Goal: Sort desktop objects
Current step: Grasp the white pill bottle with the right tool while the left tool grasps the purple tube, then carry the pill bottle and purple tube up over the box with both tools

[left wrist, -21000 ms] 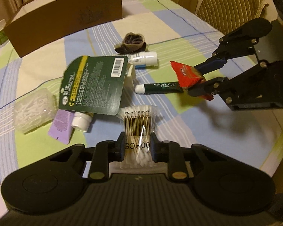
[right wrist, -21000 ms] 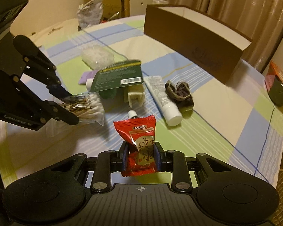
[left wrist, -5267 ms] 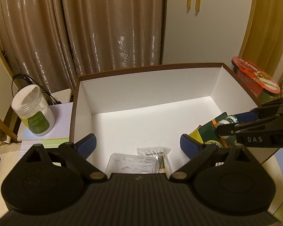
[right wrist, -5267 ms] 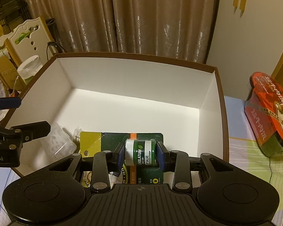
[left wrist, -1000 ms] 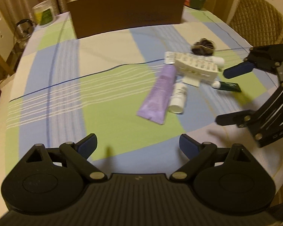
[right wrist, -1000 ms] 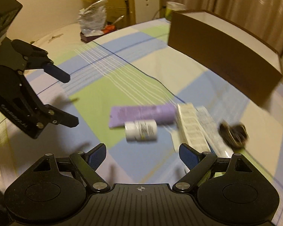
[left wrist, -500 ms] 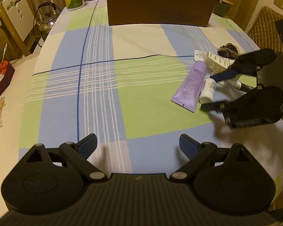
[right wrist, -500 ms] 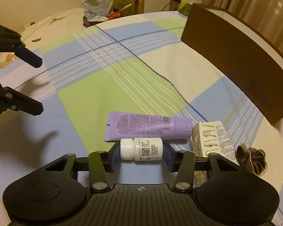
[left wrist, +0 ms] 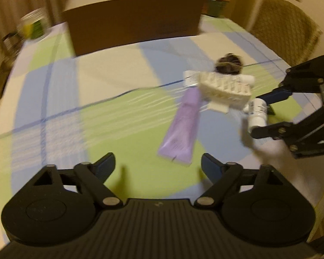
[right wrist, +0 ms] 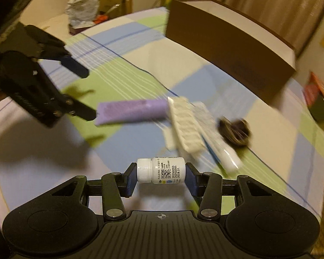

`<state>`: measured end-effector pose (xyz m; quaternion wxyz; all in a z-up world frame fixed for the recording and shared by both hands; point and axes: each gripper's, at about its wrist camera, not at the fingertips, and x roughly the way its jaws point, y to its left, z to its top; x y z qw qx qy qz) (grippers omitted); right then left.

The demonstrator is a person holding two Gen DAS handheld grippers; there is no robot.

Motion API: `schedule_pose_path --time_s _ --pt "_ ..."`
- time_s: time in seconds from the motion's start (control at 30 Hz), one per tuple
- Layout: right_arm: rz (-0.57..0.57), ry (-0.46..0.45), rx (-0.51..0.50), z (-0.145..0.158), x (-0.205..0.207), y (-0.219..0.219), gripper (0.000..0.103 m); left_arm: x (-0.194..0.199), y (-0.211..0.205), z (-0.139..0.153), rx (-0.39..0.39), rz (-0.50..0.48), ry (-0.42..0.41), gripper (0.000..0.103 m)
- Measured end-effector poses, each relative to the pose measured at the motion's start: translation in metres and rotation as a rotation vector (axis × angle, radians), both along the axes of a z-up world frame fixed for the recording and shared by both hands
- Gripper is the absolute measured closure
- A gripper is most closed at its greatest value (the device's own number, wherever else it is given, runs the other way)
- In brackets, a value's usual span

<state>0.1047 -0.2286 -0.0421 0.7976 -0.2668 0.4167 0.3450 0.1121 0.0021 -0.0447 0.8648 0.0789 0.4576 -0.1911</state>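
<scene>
— Right tool (right wrist: 161, 173)?
— Clamped on the white bottle (right wrist: 161, 170), held sideways above the worktop (right wrist: 123, 151).
— Left tool (left wrist: 157, 168)?
— Wide, jaws just narrowing, nothing between them — purple tube (left wrist: 182, 127) just ahead, beside the white rack (left wrist: 224, 90).

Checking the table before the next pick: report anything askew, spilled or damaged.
Nothing spilled or visibly damaged. The remaining items lie in an untidy cluster: the white slotted holder rests tilted over the purple tube and a white tube. The blur hides finer detail.

R gripper (right wrist: 161, 173) clamped on bottle (right wrist: 161, 170); L gripper (left wrist: 158, 165) jaws wide, just narrowing, empty.
</scene>
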Motion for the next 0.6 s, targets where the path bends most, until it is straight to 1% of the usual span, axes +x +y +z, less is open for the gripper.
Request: schedule_pose_path --time_s 0.1,0.13,0.2,0.23,0.3,0.37,0.4,0.43,0.47,0.53,0.6 --pt "-0.042 -0.004 -0.014 0.005 -0.001 -0.020 0.057 0.017 -0.021 -0.007 0.018 -0.063 -0.017 0.022" --pt "-0.055 -0.004 -0.016 0.006 -0.001 -0.026 0.057 0.022 -0.027 -0.009 0.028 -0.083 -0.024 0.024" --pt "-0.080 -0.003 -0.020 0.007 0.000 -0.037 0.057 0.032 -0.039 -0.014 0.051 -0.118 -0.039 0.032" --pt "-0.091 -0.002 -0.021 0.007 0.000 -0.042 0.057 0.037 -0.043 -0.016 0.062 -0.132 -0.042 0.037" --pt "-0.108 0.001 -0.022 0.006 0.001 -0.049 0.057 0.044 -0.051 -0.021 0.083 -0.151 -0.044 0.043" --pt "-0.117 0.005 -0.020 0.006 0.001 -0.055 0.057 0.049 -0.057 -0.026 0.104 -0.167 -0.040 0.052" --pt "-0.121 0.007 -0.018 0.005 0.001 -0.058 0.057 0.051 -0.059 -0.027 0.111 -0.173 -0.039 0.055" --pt "-0.123 0.009 -0.016 0.005 0.002 -0.059 0.057 0.051 -0.061 -0.028 0.115 -0.177 -0.038 0.060" --pt "-0.124 0.011 -0.014 0.005 0.003 -0.061 0.057 0.052 -0.063 -0.029 0.120 -0.181 -0.036 0.062" --pt "-0.126 0.016 -0.009 0.004 0.004 -0.063 0.057 0.051 -0.065 -0.031 0.121 -0.180 -0.037 0.065" --pt "-0.123 0.019 -0.002 0.005 0.005 -0.063 0.057 0.052 -0.066 -0.030 0.116 -0.171 -0.034 0.074"
